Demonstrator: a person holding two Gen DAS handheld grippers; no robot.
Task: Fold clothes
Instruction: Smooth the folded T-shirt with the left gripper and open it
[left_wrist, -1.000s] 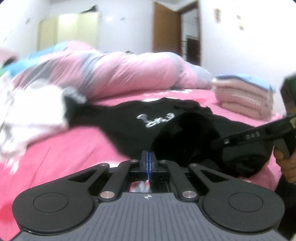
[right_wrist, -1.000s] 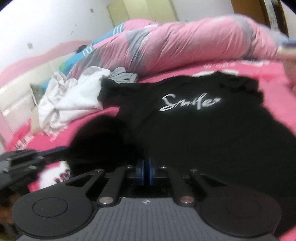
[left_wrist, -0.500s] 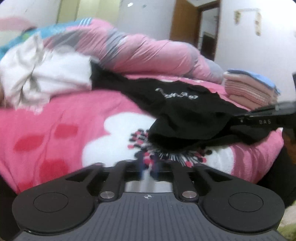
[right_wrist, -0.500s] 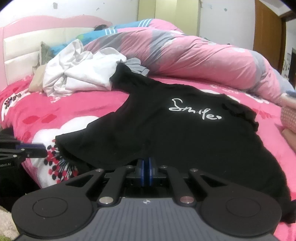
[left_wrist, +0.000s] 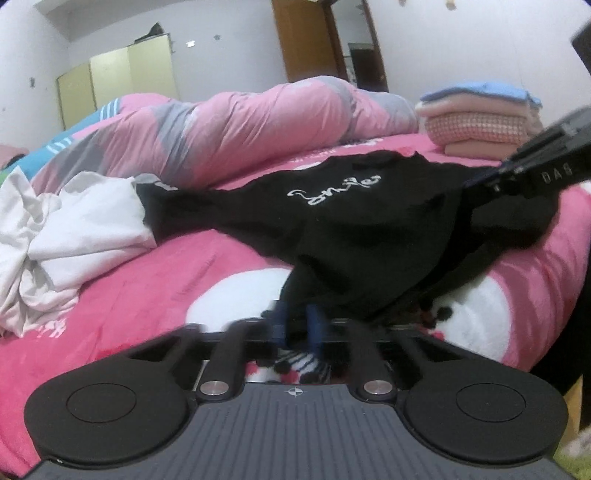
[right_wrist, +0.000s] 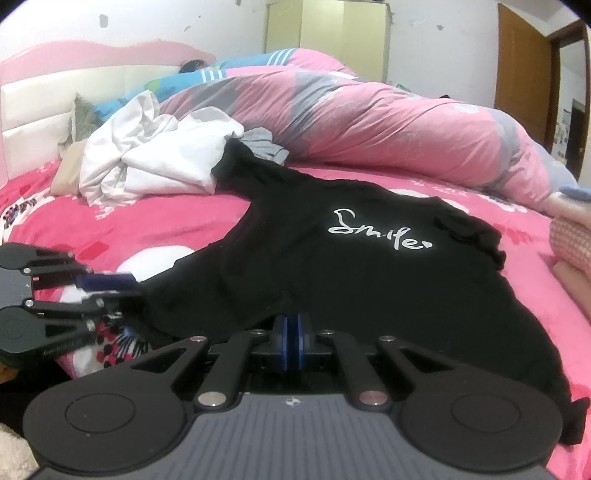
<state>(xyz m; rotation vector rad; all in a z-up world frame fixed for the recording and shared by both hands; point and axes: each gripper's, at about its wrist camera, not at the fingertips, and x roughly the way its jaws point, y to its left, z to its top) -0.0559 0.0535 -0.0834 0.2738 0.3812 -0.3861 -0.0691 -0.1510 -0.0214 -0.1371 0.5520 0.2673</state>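
A black T-shirt (left_wrist: 351, 229) with white "Smile" lettering lies spread on the pink bed sheet (left_wrist: 147, 288), print up. In the left wrist view my left gripper (left_wrist: 297, 323) is open. Its blue fingers stand a little apart and blurred at the shirt's near left hem corner, with cloth reaching down between them. From the right wrist view the left gripper (right_wrist: 110, 288) sits at the shirt's (right_wrist: 332, 266) left corner. My right gripper (right_wrist: 291, 336) is shut on the shirt's near hem. It shows again as the right gripper (left_wrist: 476, 181) at the far right.
A crumpled white pile of clothes (right_wrist: 155, 166) lies left of the shirt. A rolled pink-and-grey quilt (right_wrist: 406, 129) runs along the back. A folded stack of clothes (left_wrist: 476, 122) stands on the right. The headboard (right_wrist: 37, 96) is at far left. The bed edge is just below both grippers.
The left gripper, shut on the bunched shirt a second ago, let go and pulled back, and now sits open at the hem corner. The shirt now lies spread flat. The right gripper stayed shut.
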